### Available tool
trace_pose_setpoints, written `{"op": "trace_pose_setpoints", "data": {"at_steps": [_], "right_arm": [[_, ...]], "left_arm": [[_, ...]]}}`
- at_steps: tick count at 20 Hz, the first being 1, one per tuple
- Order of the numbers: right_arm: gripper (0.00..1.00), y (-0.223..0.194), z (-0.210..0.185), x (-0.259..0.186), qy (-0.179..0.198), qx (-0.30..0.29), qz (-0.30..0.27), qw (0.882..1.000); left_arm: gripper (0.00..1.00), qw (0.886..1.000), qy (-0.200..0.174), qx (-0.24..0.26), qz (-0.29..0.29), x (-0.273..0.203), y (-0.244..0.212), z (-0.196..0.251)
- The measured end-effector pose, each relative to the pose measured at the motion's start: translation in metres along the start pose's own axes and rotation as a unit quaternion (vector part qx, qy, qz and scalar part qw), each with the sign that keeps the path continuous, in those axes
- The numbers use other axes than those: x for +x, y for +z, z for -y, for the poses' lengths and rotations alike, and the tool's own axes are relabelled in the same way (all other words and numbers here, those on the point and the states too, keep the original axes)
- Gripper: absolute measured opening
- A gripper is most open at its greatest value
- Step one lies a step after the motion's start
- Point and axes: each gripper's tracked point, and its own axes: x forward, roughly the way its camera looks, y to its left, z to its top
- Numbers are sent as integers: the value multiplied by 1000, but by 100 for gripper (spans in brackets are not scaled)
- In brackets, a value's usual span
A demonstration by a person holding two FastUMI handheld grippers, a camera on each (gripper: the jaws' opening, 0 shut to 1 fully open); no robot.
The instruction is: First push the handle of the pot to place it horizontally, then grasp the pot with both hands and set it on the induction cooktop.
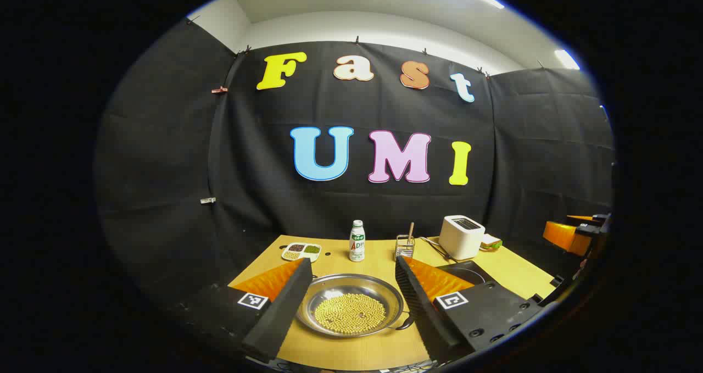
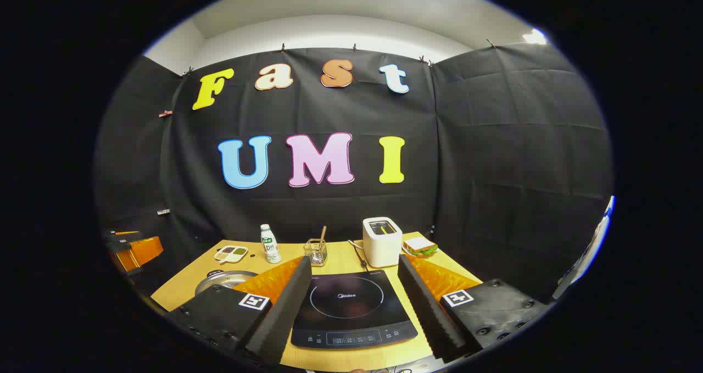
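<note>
The pot (image 1: pixel 351 306) sits untouched between the left gripper (image 1: pixel 351 296), jaws apart. Right gripper (image 2: pixel 351 301) hangs spread over the cooktop (image 2: pixel 351 307); handle (image 1: pixel 405 323) push comes first.

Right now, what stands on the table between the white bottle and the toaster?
A small clear holder with a stick in it stands between the bottle and the toaster, near the table's back edge. Both gripper views show it.
</note>
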Motion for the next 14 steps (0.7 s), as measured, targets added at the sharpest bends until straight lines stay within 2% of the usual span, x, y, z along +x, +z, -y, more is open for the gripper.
{"op": "trace_pose_setpoints", "data": {"at_steps": [5, 14], "right_arm": [[98, 2, -14, 1, 18, -13, 0, 1000], [98, 15, 1, 11, 0, -25, 8, 1000]], "left_arm": [[95, 1000, 4, -7, -4, 1, -2, -3], [95, 1000, 8, -15, 0, 3, -4, -14]]}}
